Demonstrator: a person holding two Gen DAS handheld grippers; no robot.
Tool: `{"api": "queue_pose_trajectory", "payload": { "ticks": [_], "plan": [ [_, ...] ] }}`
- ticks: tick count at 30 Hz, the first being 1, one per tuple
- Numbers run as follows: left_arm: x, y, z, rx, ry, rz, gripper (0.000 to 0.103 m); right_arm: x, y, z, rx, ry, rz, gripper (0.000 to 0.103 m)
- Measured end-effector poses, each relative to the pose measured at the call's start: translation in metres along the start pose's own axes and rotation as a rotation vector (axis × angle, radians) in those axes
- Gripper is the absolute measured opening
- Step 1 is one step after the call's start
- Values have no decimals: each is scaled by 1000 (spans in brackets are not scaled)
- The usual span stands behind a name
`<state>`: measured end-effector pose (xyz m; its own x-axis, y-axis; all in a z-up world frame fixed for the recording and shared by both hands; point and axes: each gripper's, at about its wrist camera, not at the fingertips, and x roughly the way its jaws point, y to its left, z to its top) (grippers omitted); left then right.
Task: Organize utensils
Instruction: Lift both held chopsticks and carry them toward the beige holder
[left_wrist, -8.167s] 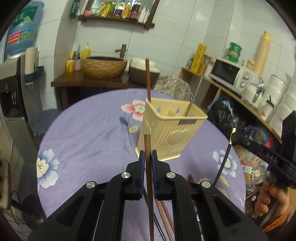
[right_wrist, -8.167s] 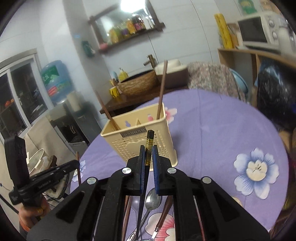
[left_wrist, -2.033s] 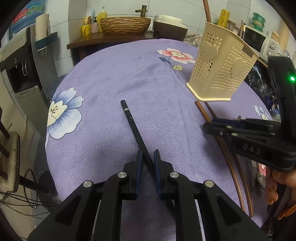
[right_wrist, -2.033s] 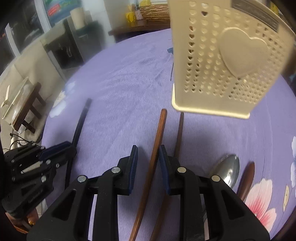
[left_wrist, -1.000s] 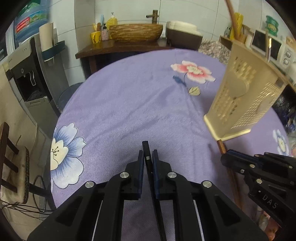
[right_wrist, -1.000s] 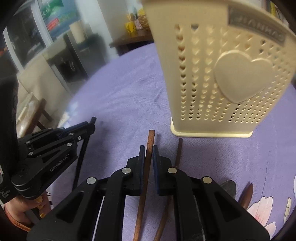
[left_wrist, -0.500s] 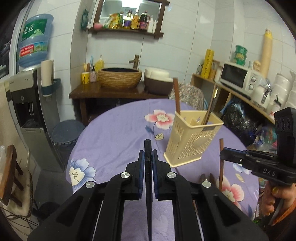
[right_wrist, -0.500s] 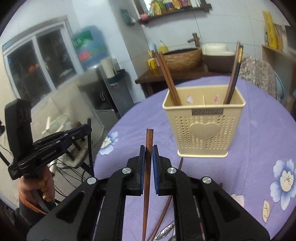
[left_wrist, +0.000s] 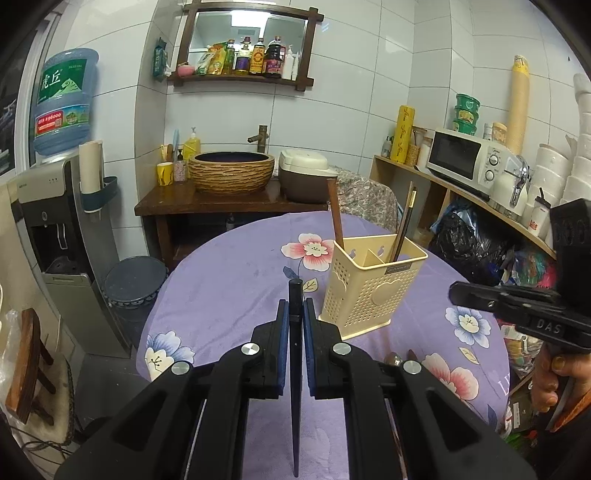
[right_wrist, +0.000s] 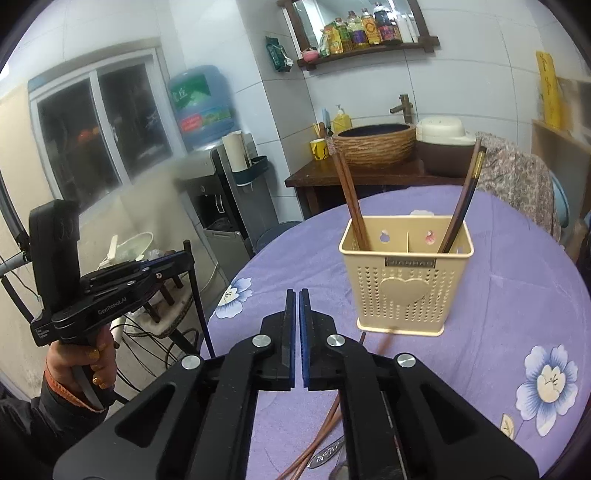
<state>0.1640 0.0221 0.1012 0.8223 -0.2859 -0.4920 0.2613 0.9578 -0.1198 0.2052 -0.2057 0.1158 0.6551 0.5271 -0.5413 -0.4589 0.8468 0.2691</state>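
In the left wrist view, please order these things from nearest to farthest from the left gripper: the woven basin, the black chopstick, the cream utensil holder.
1. The black chopstick, clamped between the pads of the left gripper.
2. The cream utensil holder, on the table ahead, slightly right.
3. The woven basin, on the wooden counter by the wall, beyond the table.

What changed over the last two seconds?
Each tool closed on a chopstick lying on the table and lifted it. The left tool now holds the black chopstick upright. The right tool has lost its brown chopstick and is shut on nothing. The holder stayed put.
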Motion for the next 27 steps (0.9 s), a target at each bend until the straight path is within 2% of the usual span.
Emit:
{"api": "queue_pose_trajectory", "payload": {
  "ticks": [6,11,13,15,19,21,24,27],
  "plan": [
    [-2,-2,1,2,-7,-1,9,24,-21,-15,36,48,-107,4],
    [-2,-3,0,-1,-10,-2,9,38,-74,-34,206,100,-193,5],
    [-2,-2,0,0,-10,-3,9,41,-93,-44,265,123,-215,16],
    [-2,-2,0,0,-11,-2,9,45,-113,-58,334,151,-236,49],
    [-2,-4,1,6,-10,-4,9,61,-127,-73,354,205,-256,48],
    [-1,-6,2,10,-8,-6,9,74,-133,-76,357,242,-280,36],
    [1,-8,3,16,-7,-8,9,92,-141,-81,372,290,-309,25],
    [1,-7,3,19,-6,-9,9,104,-146,-85,393,310,-329,24]
  ]
}}
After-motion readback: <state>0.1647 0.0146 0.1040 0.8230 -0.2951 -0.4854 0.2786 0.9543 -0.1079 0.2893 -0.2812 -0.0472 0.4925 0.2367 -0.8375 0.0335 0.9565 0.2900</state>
